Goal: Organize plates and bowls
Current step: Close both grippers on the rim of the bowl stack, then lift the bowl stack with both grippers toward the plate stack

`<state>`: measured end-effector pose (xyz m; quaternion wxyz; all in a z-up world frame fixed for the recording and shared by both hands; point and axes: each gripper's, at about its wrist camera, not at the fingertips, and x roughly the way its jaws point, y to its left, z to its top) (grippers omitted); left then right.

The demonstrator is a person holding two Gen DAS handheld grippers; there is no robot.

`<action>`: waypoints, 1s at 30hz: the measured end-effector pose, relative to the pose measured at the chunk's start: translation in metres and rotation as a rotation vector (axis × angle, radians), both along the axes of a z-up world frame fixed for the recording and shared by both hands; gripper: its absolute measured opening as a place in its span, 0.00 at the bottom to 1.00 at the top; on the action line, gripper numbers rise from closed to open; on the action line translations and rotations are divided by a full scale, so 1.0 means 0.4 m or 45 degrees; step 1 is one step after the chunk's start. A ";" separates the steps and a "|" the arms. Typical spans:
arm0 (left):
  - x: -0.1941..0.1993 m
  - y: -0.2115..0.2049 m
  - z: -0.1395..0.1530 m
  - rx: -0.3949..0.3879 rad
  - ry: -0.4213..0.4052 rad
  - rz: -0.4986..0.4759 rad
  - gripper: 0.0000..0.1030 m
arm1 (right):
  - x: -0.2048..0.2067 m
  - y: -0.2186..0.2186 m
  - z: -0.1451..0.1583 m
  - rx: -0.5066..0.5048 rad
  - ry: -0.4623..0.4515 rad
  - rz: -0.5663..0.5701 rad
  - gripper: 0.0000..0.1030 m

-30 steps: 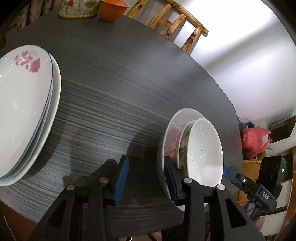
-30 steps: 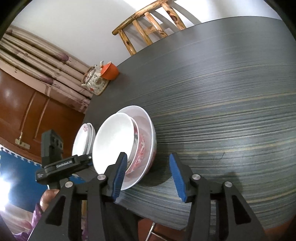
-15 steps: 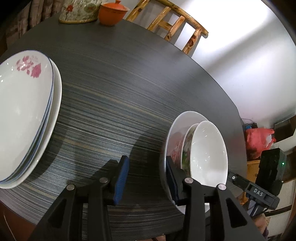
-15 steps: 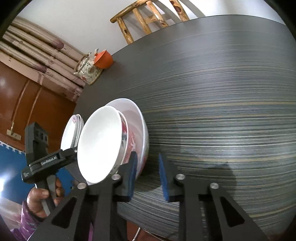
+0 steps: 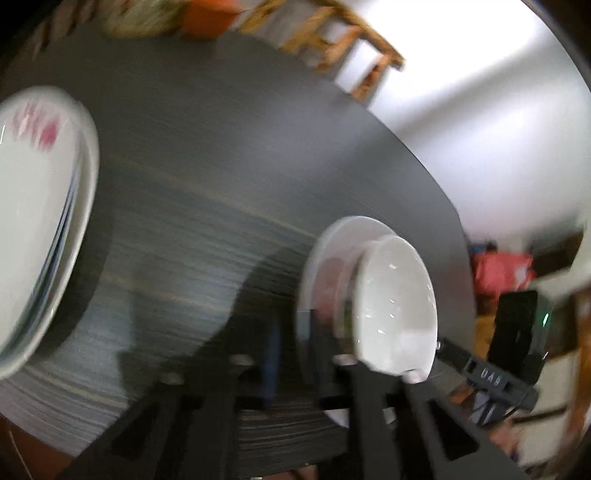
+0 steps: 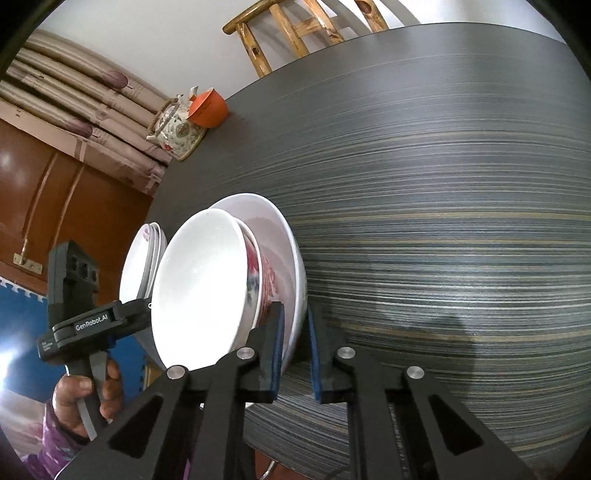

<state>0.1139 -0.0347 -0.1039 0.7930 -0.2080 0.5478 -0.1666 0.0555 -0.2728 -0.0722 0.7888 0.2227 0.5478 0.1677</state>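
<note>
Nested bowls (image 6: 207,288) set at the near edge of dark round bench (image 6: 443,221), widest bowl's rim pinched by right tongs (image 6: 295,347) and left tongs (image 5: 291,347), stacked plates (image 5: 37,221) alongside, open bench beyond.

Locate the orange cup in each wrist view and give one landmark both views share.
Left wrist view: the orange cup sits at the top edge, left of centre, blurred.
Right wrist view: it sits upper left of centre, beside the floral teapot.
Shared landmark: the wooden chair behind the table.
</note>
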 end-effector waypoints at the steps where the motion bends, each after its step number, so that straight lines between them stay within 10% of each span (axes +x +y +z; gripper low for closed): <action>1: -0.004 -0.022 0.012 0.090 -0.037 -0.022 0.05 | -0.001 0.001 0.000 0.001 -0.003 -0.002 0.11; 5: -0.002 0.006 -0.006 -0.047 -0.005 0.043 0.05 | -0.007 0.005 0.001 -0.006 -0.015 -0.018 0.12; 30: -0.008 -0.007 -0.016 -0.012 0.004 0.037 0.18 | -0.021 -0.023 -0.010 0.084 0.022 -0.046 0.14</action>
